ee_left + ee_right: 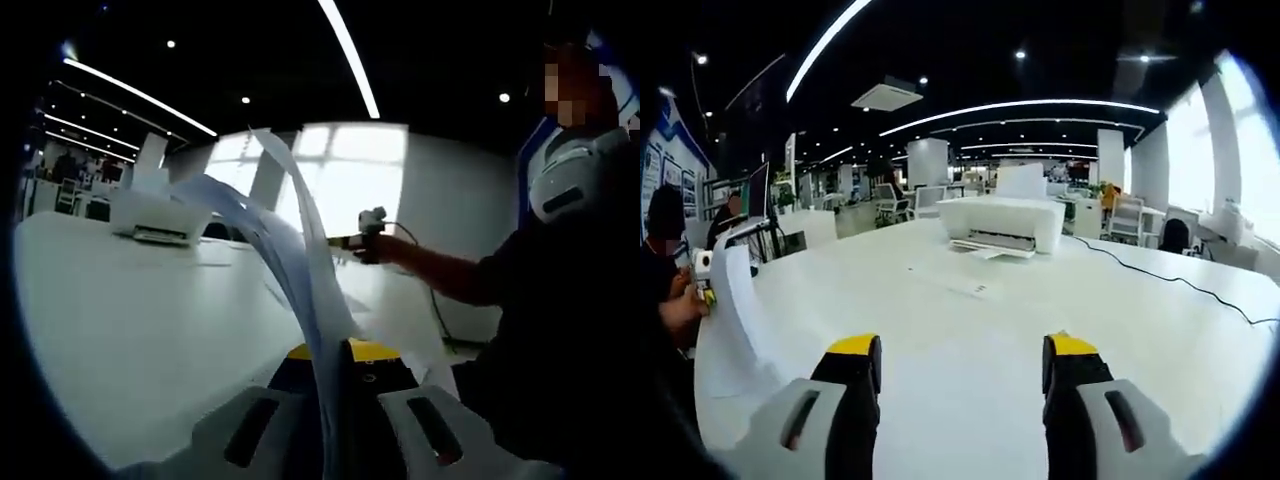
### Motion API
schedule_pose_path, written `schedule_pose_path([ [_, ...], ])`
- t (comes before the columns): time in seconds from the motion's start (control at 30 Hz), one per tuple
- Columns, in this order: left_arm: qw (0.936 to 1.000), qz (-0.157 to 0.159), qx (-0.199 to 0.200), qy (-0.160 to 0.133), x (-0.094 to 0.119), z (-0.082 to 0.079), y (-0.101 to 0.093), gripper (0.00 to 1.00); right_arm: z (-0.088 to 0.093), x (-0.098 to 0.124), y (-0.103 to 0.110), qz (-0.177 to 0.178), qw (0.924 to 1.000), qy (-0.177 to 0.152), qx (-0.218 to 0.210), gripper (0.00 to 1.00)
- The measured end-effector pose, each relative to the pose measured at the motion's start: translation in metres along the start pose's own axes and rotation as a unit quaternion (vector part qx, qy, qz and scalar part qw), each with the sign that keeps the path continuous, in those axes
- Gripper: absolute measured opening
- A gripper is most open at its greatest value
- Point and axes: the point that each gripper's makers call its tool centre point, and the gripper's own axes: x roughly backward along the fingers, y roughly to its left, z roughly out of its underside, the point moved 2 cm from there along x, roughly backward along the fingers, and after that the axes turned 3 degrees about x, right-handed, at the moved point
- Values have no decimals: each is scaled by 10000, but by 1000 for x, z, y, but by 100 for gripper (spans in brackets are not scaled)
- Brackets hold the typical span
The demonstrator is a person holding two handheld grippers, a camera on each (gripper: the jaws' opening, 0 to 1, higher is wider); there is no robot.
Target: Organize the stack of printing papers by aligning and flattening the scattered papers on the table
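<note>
Gripping the papers [300, 240] in the left gripper [335, 370], with the fingers clenched on the lower edge of the sheaf. Seen in the left gripper view as rising straight up from between the fingers, then bending over to the left and away, well above the worktop [130, 320]. Not lying flat and not yet aligned; fanned a little at the upper end, as far as can be told.

Keeping the right gripper [962, 365] released, with a wide gap between its fingers and nothing inside. Looking along it over the white worktop toward a printer [1005, 222], with one loose sheet [955, 280] lying flat in front of the printer and a black cable [1170, 275] running off to the right. Found also at the left edge of the right gripper view: the same held papers, standing up and curving, just beside the person's hand [680, 305].

Judged as the step of gathering the sheaf before laying it down. Turning on one relation: from the right fingers, lying far off to the left, with the long axis going up and not along the worktop. Nearer to the left hand, being already in it; well apart from the right one. Probably needing a swing of the right gripper toward the free upper end, to catch it and pull the sheaf straight, or else a lowering of the left hand to stand the edge on the worktop. Worth minding: thin and floppy, easy to crease or to slip out one by one. Cannot tell how many sheets.
</note>
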Motion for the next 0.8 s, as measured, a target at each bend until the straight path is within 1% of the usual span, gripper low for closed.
schedule_pose_path([
  [0.27, 10000, -4, 3, 24, -2, 1, -1, 6, 15, -2, -14, 127, 9998, 116, -43, 62],
  [0.57, 10000, -8, 13, 27, -3, 1, -1, 6, 32, -5, -18, 249, 9995, 195, -94, 65],
  [0.8, 10000, -9, 14, 35, -3, 1, -1, 6, 40, -7, -23, 352, 9990, 257, -83, 67],
])
